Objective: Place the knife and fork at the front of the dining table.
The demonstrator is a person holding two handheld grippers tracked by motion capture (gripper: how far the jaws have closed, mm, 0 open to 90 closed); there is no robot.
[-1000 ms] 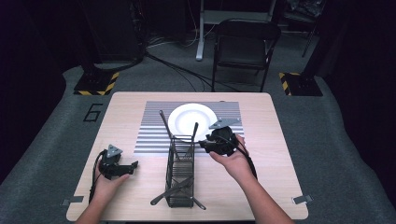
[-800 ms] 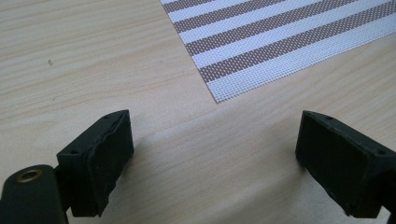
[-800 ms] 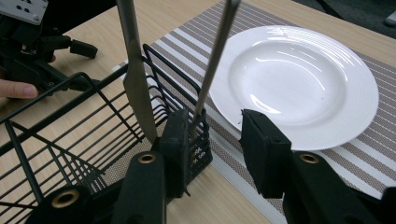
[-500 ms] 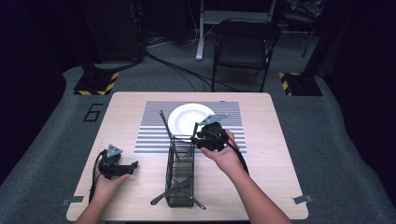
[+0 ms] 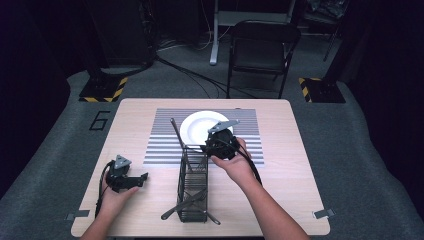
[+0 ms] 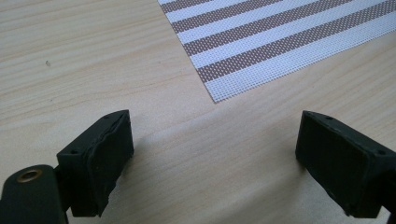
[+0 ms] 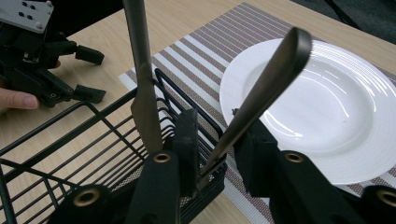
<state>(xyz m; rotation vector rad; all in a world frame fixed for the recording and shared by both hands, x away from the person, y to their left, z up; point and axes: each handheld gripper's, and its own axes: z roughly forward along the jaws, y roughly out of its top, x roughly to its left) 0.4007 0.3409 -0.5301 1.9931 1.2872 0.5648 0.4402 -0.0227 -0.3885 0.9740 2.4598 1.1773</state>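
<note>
**Closing on a handle in the caddy**

We work from the near edge outward. At about eight o'clock on the surface (image 5: 300,150), our left hand-held gripper (image 5: 141,179) rests with its jaws wide and nothing between them; we judge it is parked there to stay clear of the work. In the left gripper view it looks along bare wood toward a corner of the striped mat (image 6: 280,42).

At six o'clock, reaching toward the centre, lies the wire caddy (image 5: 192,190), long side pointing away from us. A utensil (image 5: 184,202) lies slanting across its near end, probably too low to grasp easily.

At the caddy's far end our right hand-held gripper (image 7: 212,154) has just been closing, its jaws now narrow, on either side of a spoon handle (image 7: 266,79) that leans up out of the caddy toward the plate. We cannot tell whether the pads already press on it. The handle stands proud of the rim, which is why we come at it from above. A knife (image 7: 142,88) stands just left of it, so we must keep the grip narrow.

Beyond, toward twelve o'clock, the white plate (image 5: 197,131) sits on the mat.
</note>
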